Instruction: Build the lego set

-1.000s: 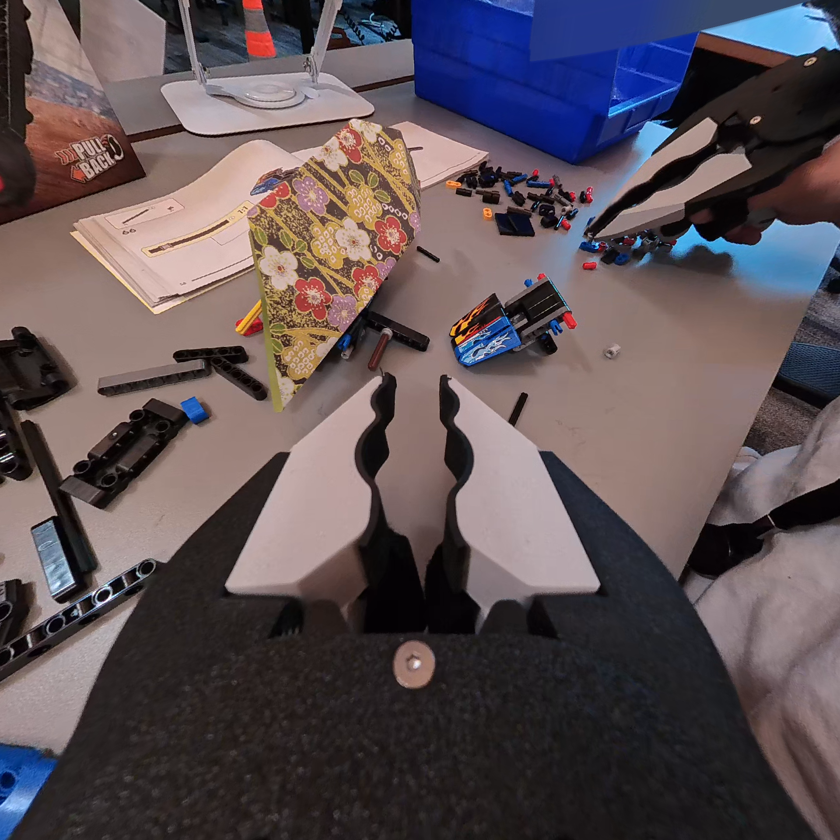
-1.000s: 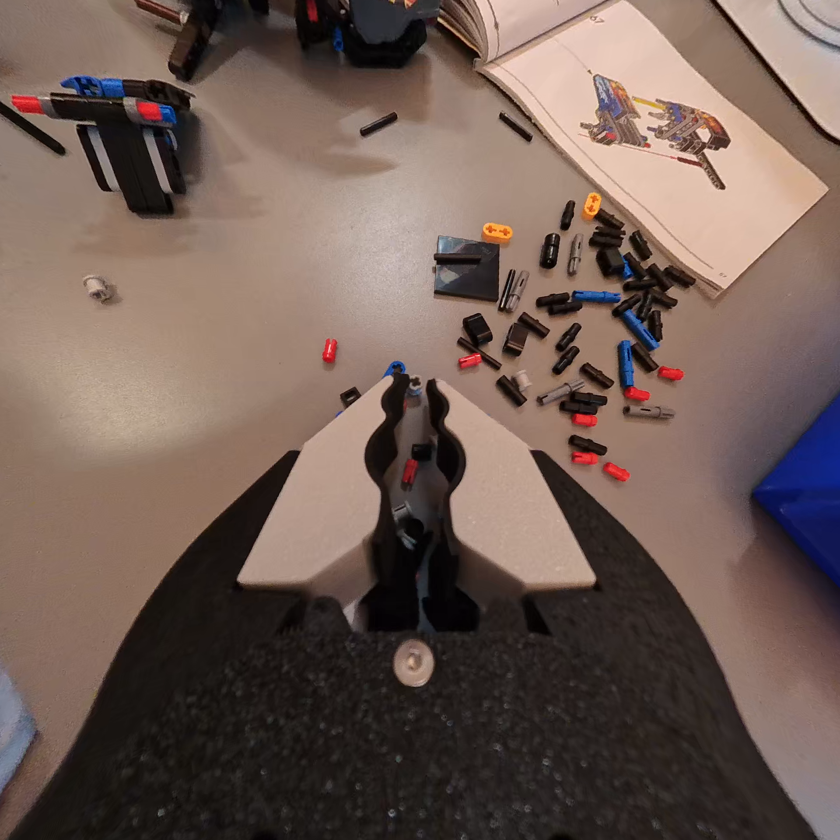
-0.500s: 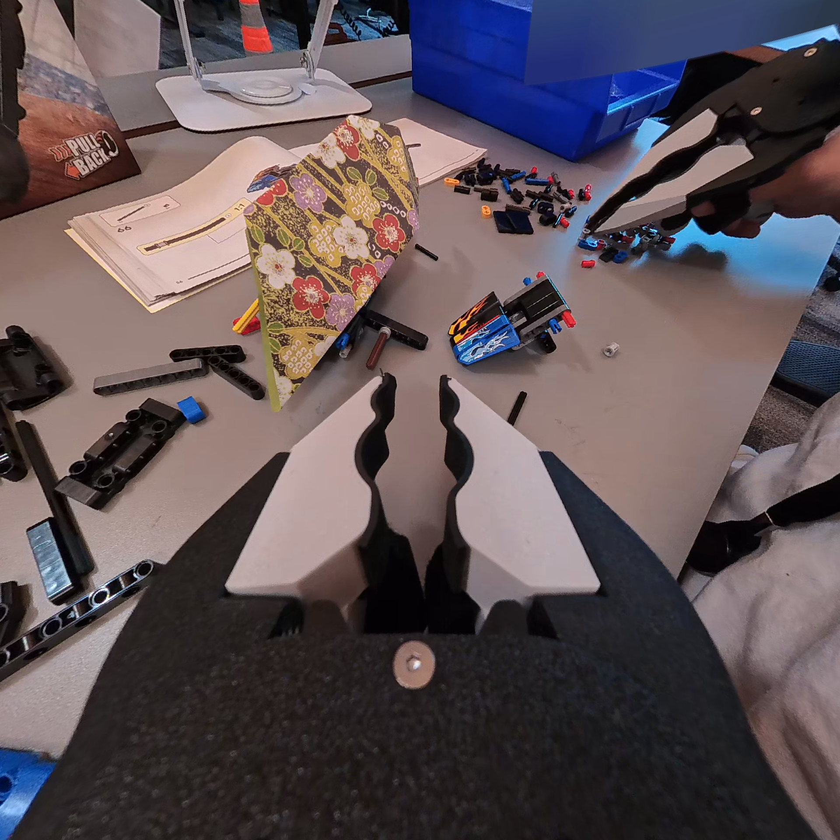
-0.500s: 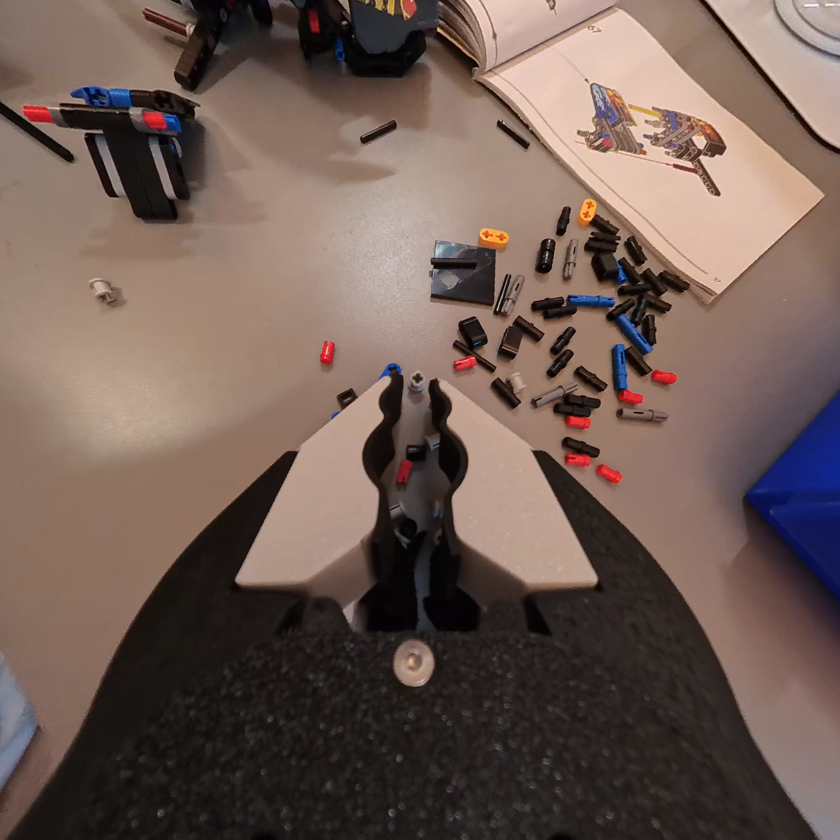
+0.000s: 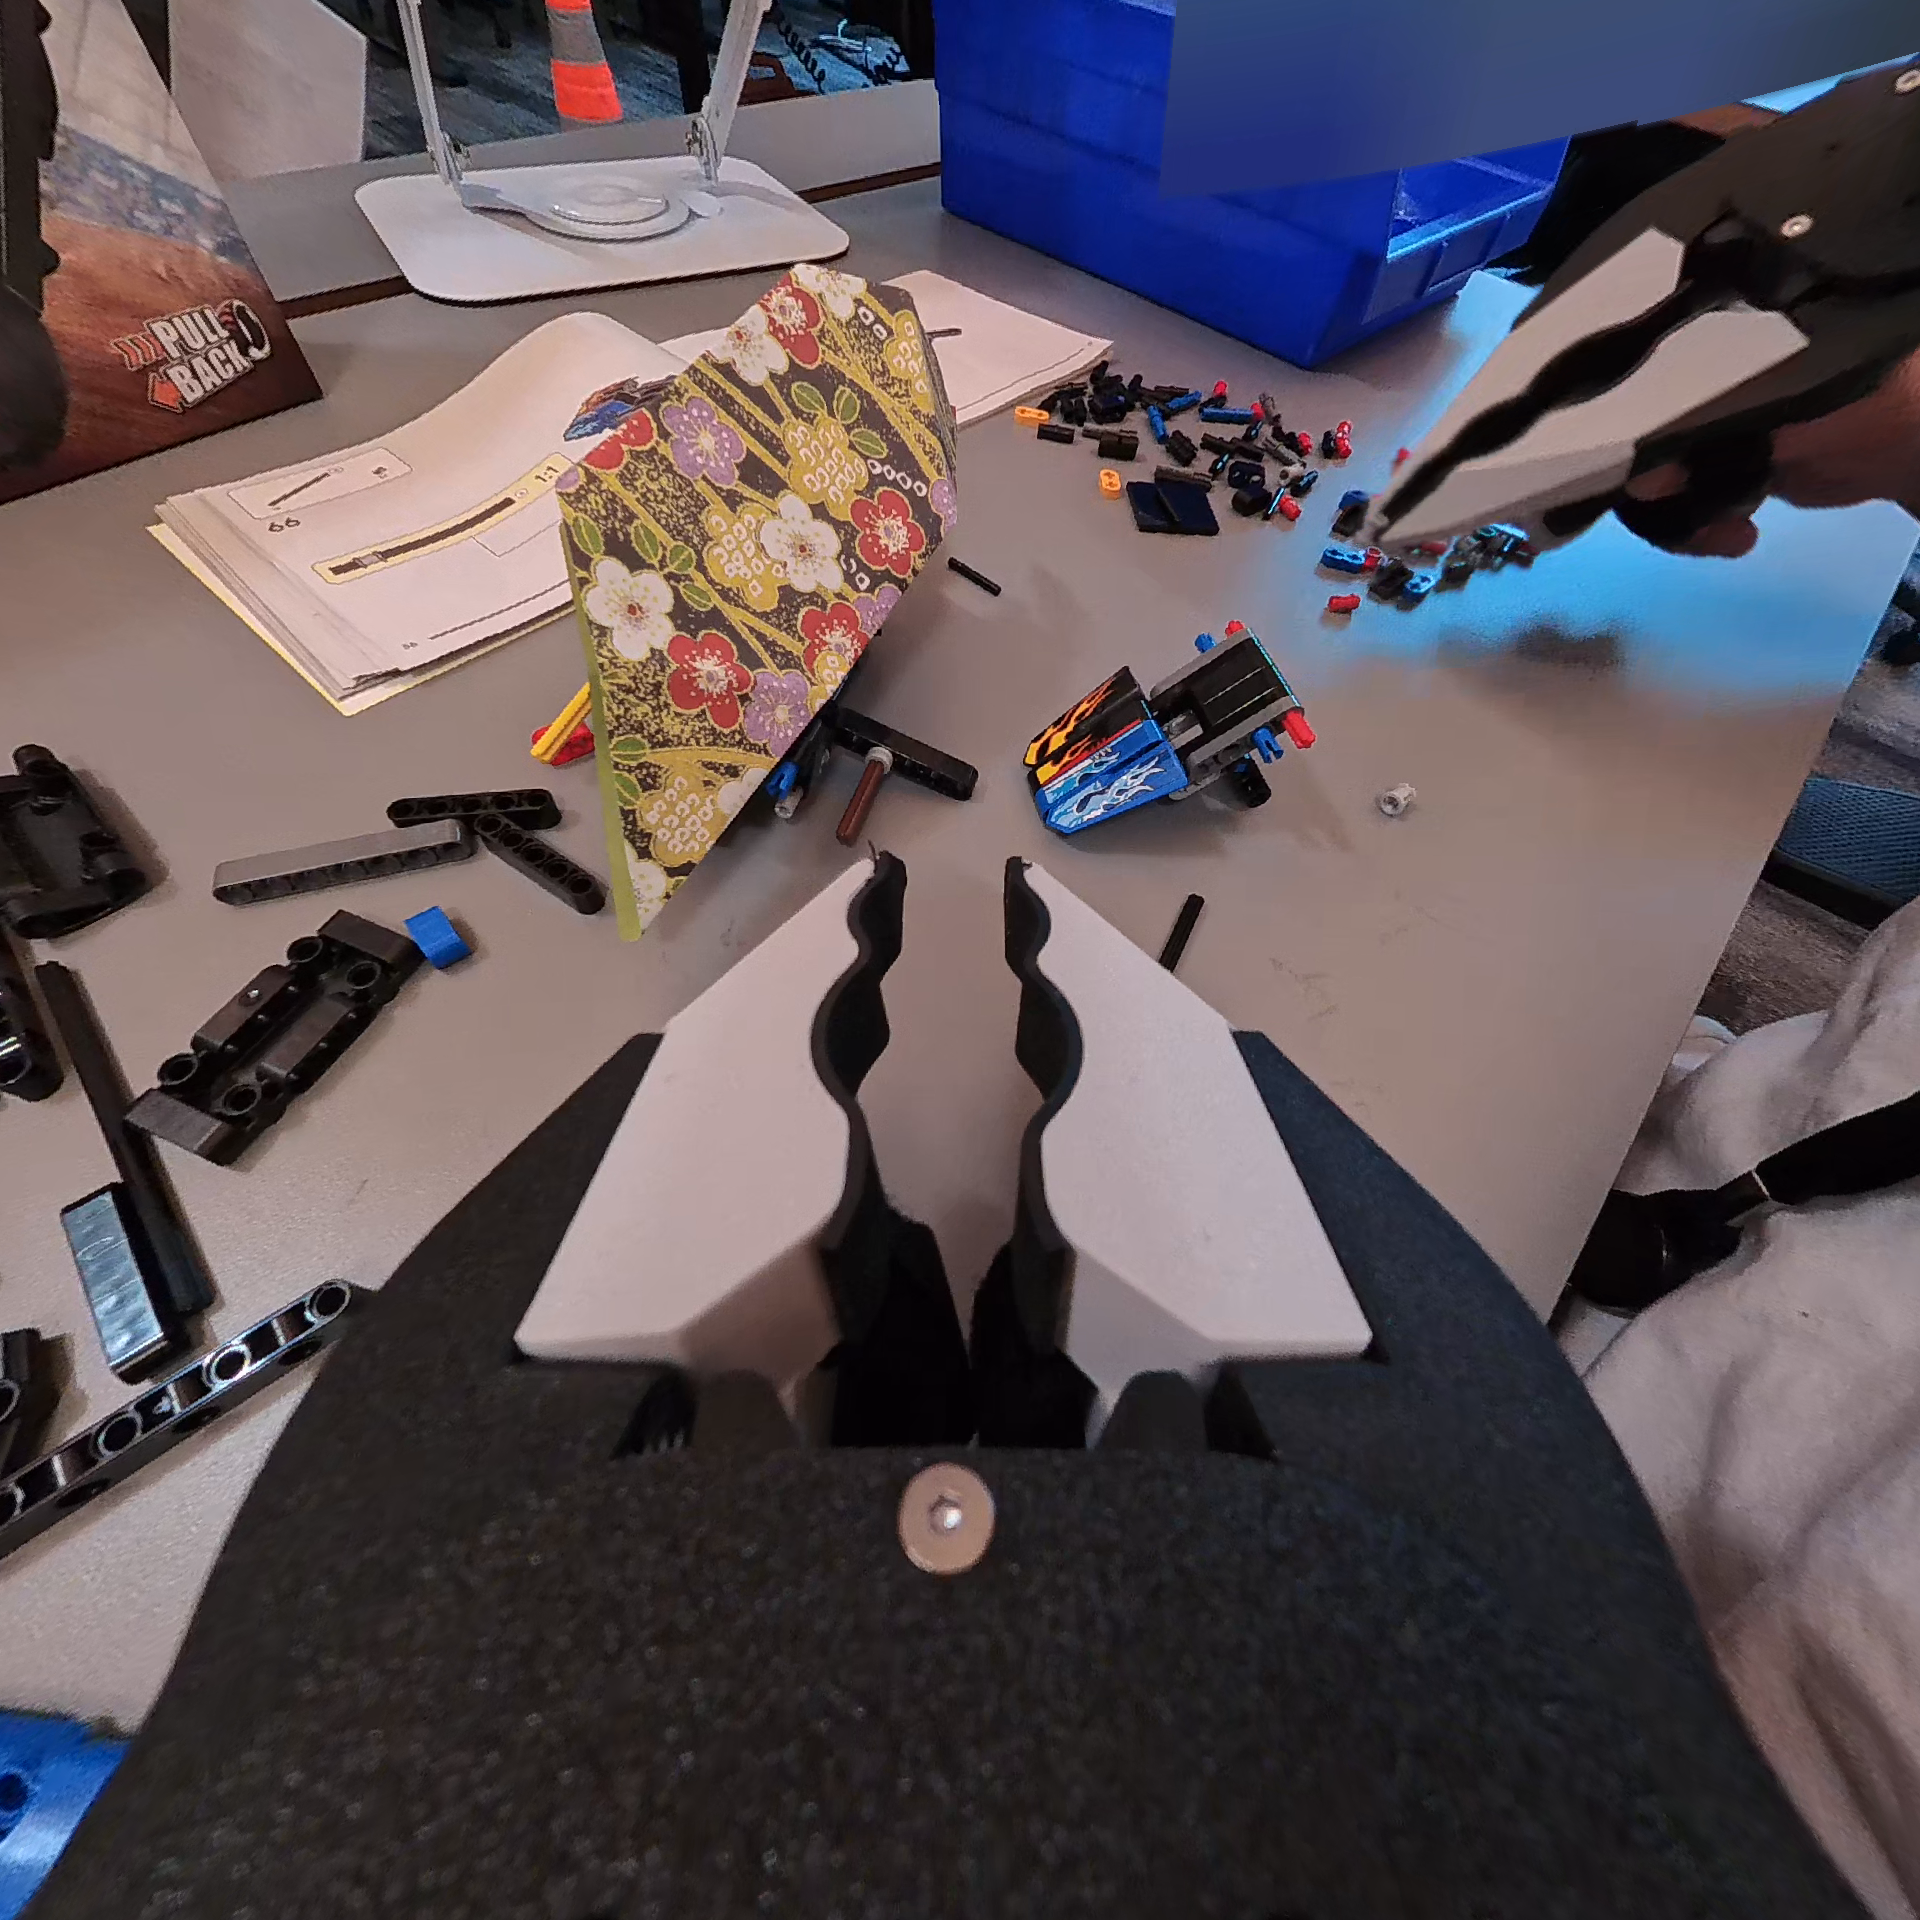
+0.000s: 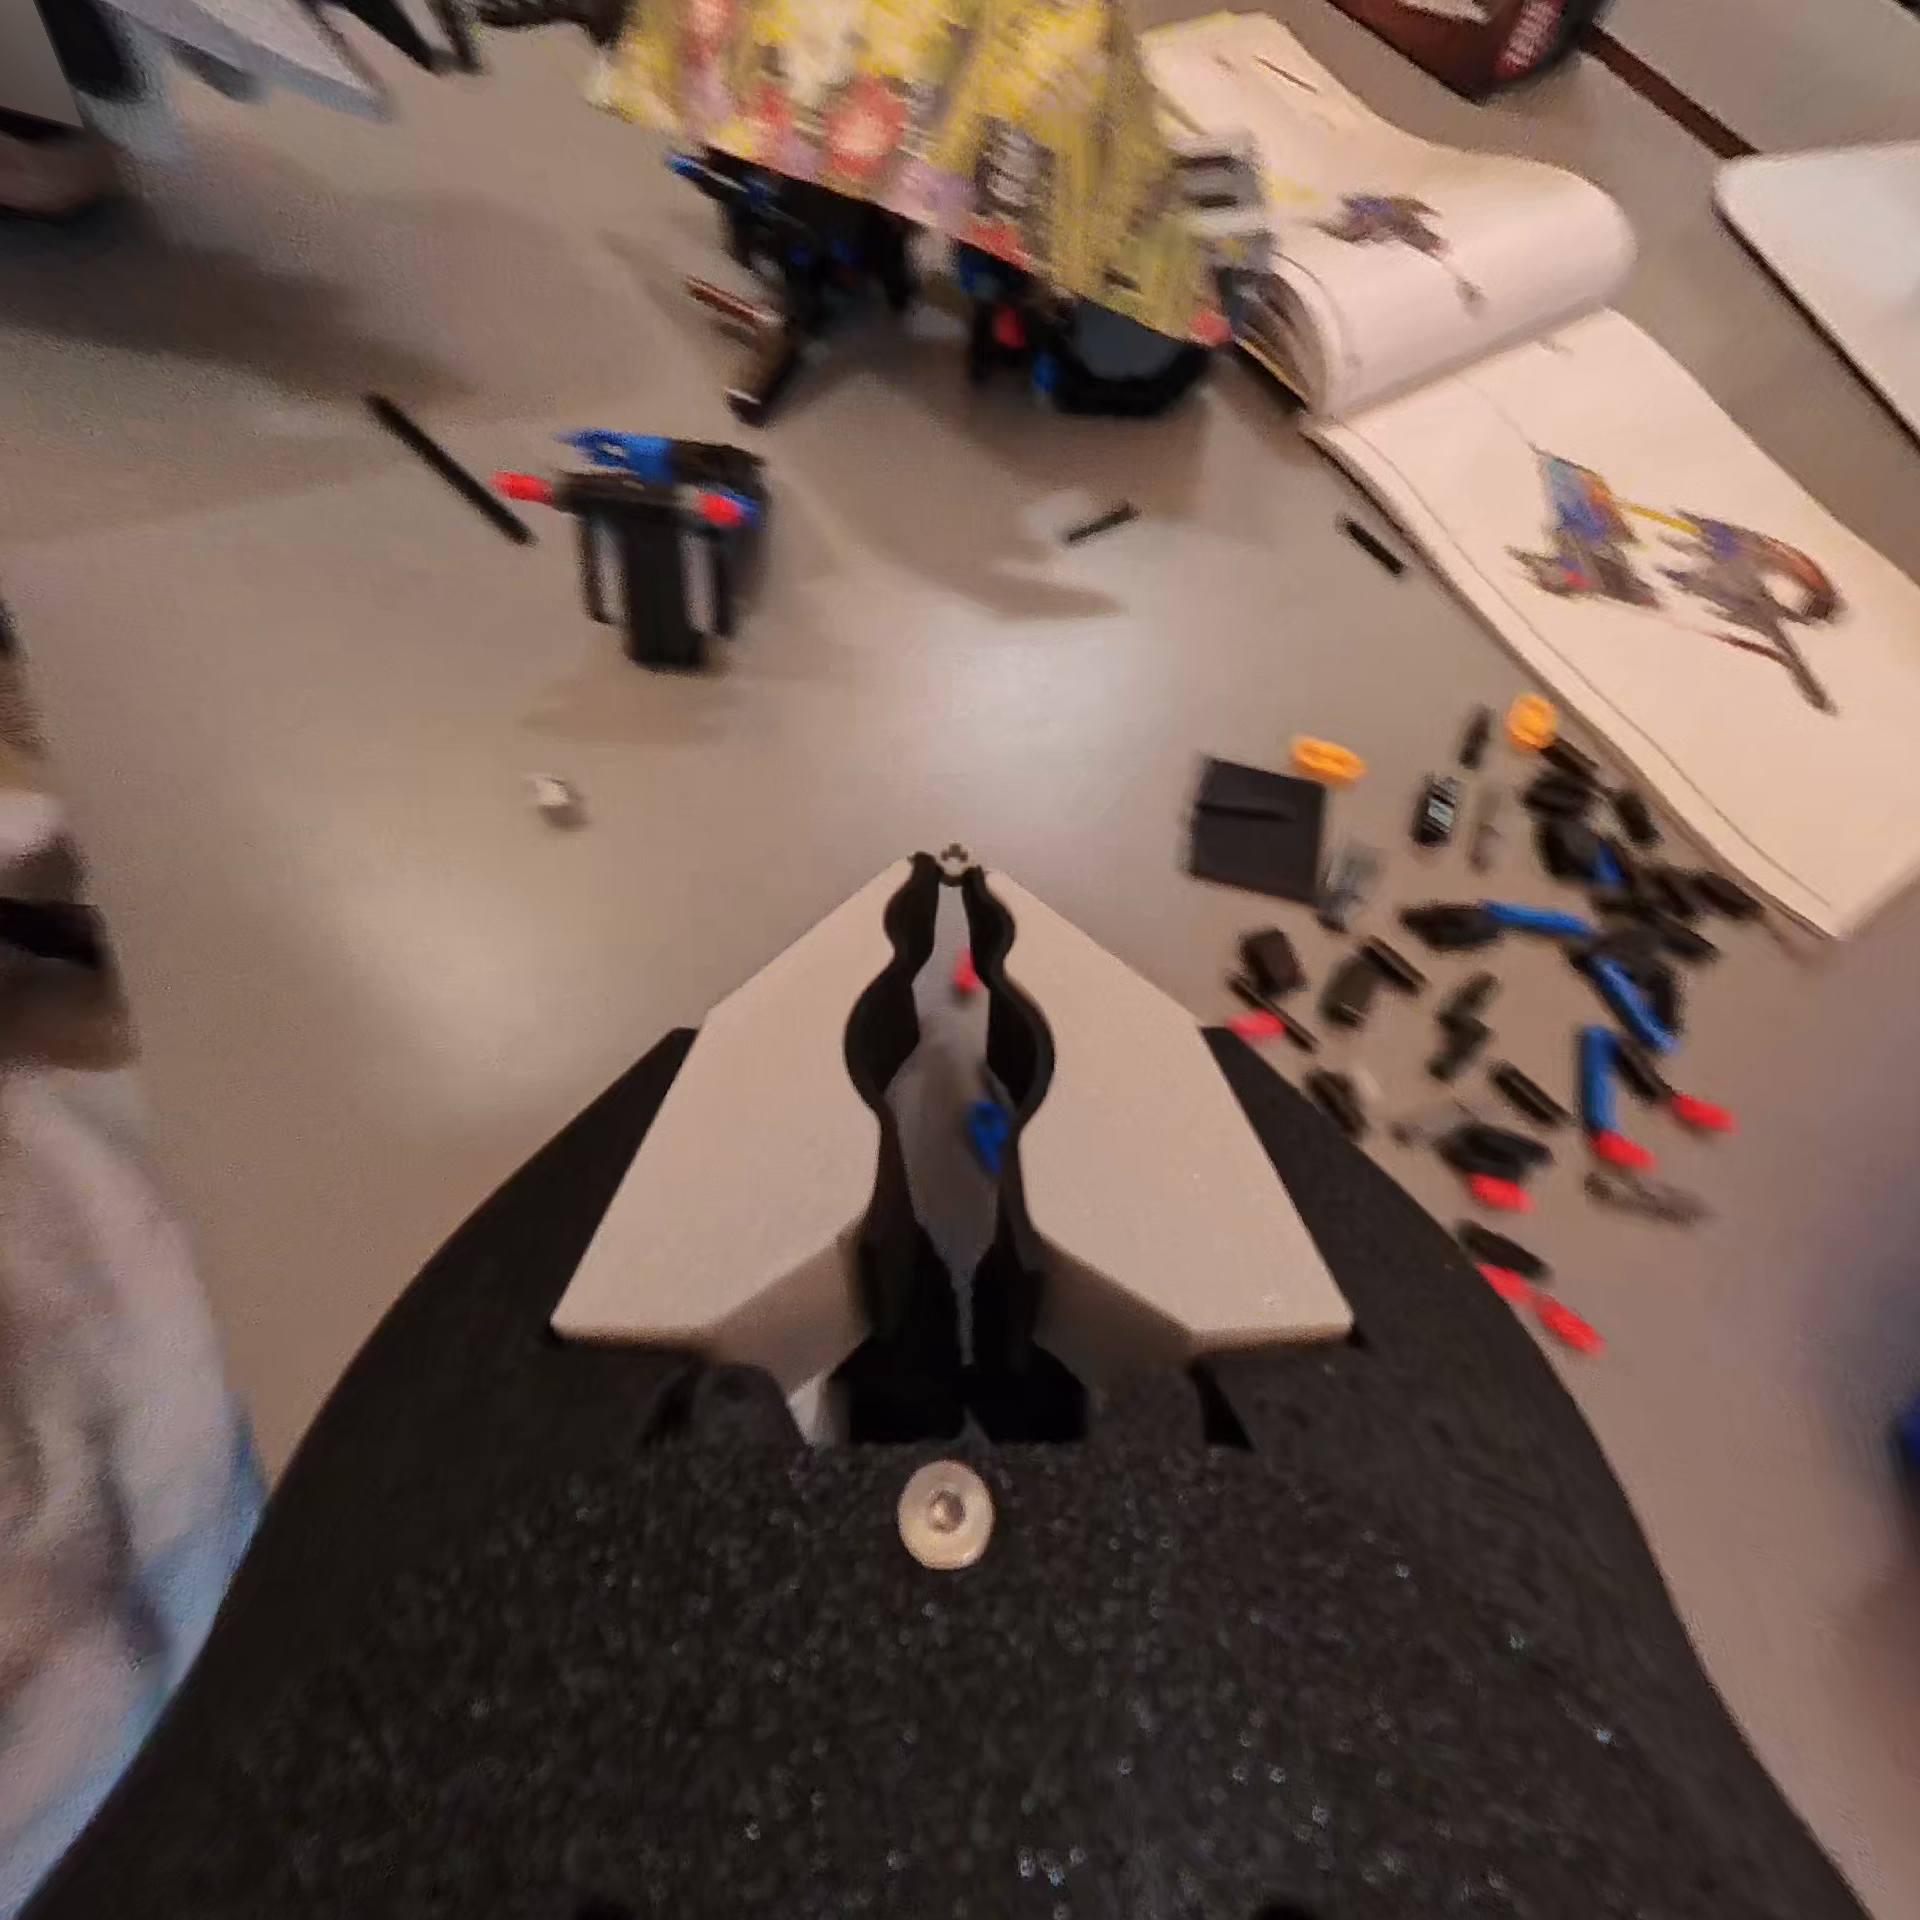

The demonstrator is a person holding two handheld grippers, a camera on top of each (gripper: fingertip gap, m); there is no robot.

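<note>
The right hand-held gripper (image 6: 948,868) is pinching a small grey connector (image 6: 952,855); the left hand-held gripper (image 5: 951,883) is gaping empty. The blue subassembly (image 5: 1158,753) is standing finished, with many loose pieces (image 6: 1507,997) lying unassembled on the counter (image 6: 312,883).

Left gripper (image 5: 951,868) fingers (image 5: 769,1049) apart above grey table (image 5: 1403,997)

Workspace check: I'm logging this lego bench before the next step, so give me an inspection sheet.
Surface: grey table, uncovered in the middle.
Job's things: small blue-and-black lego assembly; pile of small pins; open instruction booklet; black beams.
Clutter: floral folded paper propped over another lego build.
Grippers: left gripper open, empty; right gripper pinching a tiny grey piece.
Cables: nothing seen.
Surroundings: blue bin, white stand base, orange cone.
</note>
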